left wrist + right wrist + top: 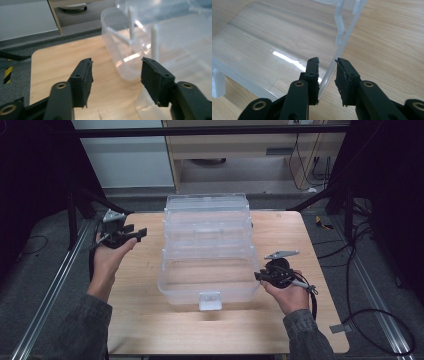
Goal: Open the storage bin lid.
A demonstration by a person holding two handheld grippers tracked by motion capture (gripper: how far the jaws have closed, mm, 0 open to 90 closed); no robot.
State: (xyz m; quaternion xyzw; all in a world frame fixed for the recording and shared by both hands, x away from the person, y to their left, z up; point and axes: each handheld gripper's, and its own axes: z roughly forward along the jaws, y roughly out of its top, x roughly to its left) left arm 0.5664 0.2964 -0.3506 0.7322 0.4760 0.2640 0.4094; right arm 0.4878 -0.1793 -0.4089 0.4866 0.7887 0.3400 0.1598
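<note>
Item: clear box (207,252), tiered trays fanned open, mid-table (150,320).
Contents: base tub and trays appear bare; nothing seen through the walls.
Latch: white clip (210,301) on the near wall.
Left gripper (131,234): off the box's left side, jaws spread, nothing between them.
Right gripper (327,75): jaws straddle the tub's thin right rim; a gap shows on one side, so firm pinch cannot be told.
Risk: thin slick wall may slip from the pads if pulled, since only the edge is caught.
Risk: one-sided pull could tilt or skid the light box, collapsing the trays.
</note>
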